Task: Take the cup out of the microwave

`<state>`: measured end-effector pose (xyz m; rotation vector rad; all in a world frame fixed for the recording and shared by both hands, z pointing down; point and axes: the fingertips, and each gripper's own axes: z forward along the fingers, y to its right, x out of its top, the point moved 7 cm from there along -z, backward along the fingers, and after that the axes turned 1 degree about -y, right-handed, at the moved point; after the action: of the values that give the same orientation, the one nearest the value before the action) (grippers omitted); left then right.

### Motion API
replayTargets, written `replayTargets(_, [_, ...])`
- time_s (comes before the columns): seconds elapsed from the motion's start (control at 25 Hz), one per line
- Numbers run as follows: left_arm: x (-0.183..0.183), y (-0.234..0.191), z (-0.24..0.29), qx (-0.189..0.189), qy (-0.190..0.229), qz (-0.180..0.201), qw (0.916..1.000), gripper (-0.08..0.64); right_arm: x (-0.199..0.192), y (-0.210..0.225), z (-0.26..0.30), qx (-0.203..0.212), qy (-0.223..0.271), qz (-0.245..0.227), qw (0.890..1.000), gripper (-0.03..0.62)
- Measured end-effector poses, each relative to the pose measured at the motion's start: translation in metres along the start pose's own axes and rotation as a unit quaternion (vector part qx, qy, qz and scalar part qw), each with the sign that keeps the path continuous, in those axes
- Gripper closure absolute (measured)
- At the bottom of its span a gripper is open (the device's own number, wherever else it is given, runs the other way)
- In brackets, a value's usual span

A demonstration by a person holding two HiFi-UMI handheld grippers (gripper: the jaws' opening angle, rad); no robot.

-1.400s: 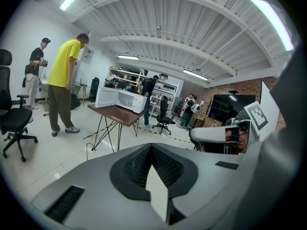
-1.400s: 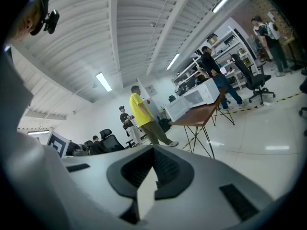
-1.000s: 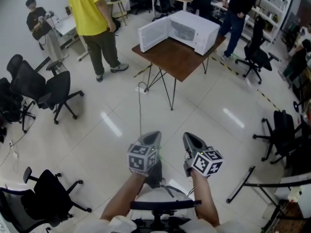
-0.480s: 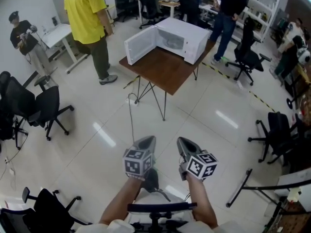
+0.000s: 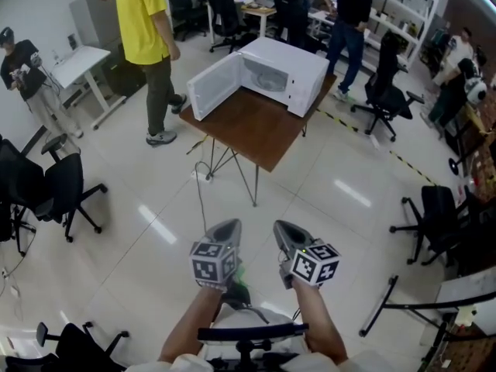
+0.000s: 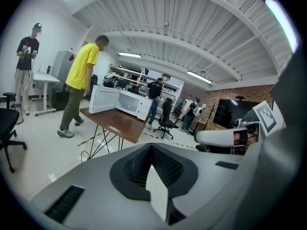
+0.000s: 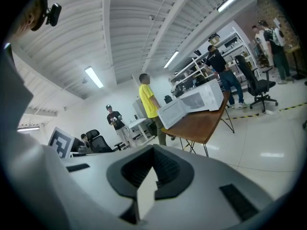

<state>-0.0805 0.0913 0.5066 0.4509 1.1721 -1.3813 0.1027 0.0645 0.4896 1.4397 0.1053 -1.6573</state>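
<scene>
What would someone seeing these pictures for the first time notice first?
The white microwave, door swung open, on a brown table at centre. Left of it stands a person in a yellow shirt. At the bottom, the left gripper and right gripper sit side by side, both shut and empty, far from the table.

A white microwave [image 5: 288, 56], door open, stands on a brown table [image 5: 256, 130] near a person in yellow [image 5: 143, 22]
</scene>
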Motion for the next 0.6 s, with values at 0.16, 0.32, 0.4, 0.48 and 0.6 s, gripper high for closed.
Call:
replayTargets(0.16, [0.017,-0.021,0.016,-0.008,0.005,-0.002,1.0,0.558,0.015,0.004,0.028,-0.003,0.002,-0.003,1.0,0.58])
replayTargets(0.32, [0.038,-0.042,0.029,-0.016,0.008,0.001,0.9998,0.558,0.03,0.003,0.054,-0.007,0.002,-0.008,1.0,0.58])
replayTargets(0.4, [0.045,-0.053,0.034,-0.019,0.008,0.002,0.9998,0.558,0.034,0.002,0.066,-0.01,0.0,-0.011,1.0,0.58])
replayTargets(0.48, [0.051,-0.061,0.04,-0.023,0.007,0.003,0.9997,0.558,0.037,0.004,0.078,-0.011,-0.003,-0.009,1.0,0.58])
replayTargets(0.6, [0.056,-0.071,0.045,-0.03,0.004,0.003,0.9995,0.558,0.041,0.003,0.09,-0.015,0.0,-0.006,1.0,0.58])
